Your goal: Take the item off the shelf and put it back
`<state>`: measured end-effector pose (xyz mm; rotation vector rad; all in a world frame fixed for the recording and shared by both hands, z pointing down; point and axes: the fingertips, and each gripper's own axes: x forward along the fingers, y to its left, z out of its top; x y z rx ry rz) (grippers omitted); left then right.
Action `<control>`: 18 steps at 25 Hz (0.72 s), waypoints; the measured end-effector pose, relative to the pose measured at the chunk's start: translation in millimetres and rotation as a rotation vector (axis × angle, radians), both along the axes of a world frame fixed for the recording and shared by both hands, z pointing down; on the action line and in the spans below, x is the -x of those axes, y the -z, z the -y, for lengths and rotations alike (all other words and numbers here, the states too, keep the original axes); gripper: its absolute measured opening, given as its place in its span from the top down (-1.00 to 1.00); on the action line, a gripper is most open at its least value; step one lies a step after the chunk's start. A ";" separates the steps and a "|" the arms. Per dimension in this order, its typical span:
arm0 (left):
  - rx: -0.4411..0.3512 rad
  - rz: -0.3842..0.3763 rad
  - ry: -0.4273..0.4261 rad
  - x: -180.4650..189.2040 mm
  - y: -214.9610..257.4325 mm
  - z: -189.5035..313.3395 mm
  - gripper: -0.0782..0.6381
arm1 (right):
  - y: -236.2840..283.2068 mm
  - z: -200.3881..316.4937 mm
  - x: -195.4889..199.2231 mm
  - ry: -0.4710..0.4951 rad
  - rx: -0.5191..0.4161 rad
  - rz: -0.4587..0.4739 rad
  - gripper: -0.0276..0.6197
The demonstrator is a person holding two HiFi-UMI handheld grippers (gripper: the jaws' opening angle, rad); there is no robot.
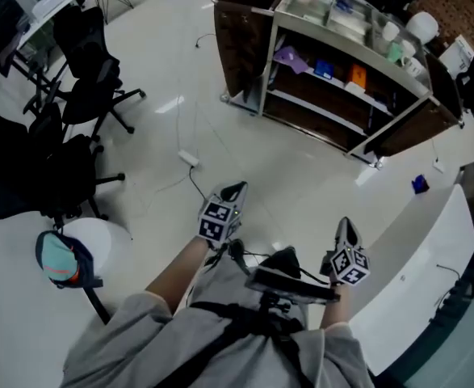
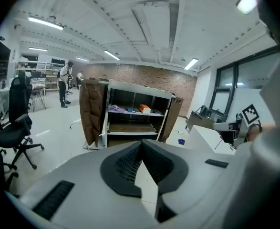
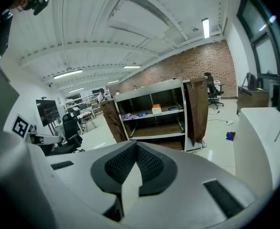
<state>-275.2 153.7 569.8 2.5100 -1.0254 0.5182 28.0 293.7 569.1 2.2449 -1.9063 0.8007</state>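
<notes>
Shelf (image 1: pixel 313 110): open unit with brown side panels, standing on the floor across from the person, well apart from both grippers.
Item: not singled out yet; candidates lie on the upper board: purple cloth (image 1: pixel 289 56), blue pack (image 1: pixel 324 69), orange box (image 1: pixel 357 76).
Left hand-held gripper (image 1: pixel 235 189): jaws closed tip to tip, nothing between them, aimed towards the shelf.
Right hand-held gripper (image 1: pixel 346 223): jaws closed, empty, aimed likewise.
Step in hand: approach, judged; nothing taken off the shelf yet.
Handling, orange box: probably light and stiff, with smooth faces that may slip; best taken across its two narrow sides.
Handling, purple cloth: soft and limp; pinch a raised fold and expect it to drape.
Handling, blue pack: too small to judge.
Risk: nudging neighbours, since the items lie close along one board.
</notes>
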 end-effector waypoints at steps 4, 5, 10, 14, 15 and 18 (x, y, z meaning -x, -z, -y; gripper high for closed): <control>0.006 0.009 0.008 7.2 -6.3 4.6 0.76 | 3.1 5.6 2.2 -0.002 0.001 -0.004 0.89; 0.011 0.013 0.012 7.5 -6.1 8.3 0.76 | 4.6 10.2 0.1 0.000 0.001 -0.006 0.89; 0.031 0.031 0.049 -1.6 -2.6 27.2 0.76 | 7.3 39.8 -15.0 0.040 -0.004 0.005 0.89; 0.034 0.028 0.071 -29.8 3.4 41.1 0.76 | 13.3 66.9 -38.4 0.078 -0.011 0.005 0.89; 0.036 0.022 0.074 -38.8 5.3 45.1 0.76 | 15.2 75.3 -44.7 0.086 -0.012 0.007 0.89; 0.059 0.009 0.102 -62.8 4.3 54.8 0.76 | 16.9 97.5 -64.9 0.117 -0.011 0.013 0.89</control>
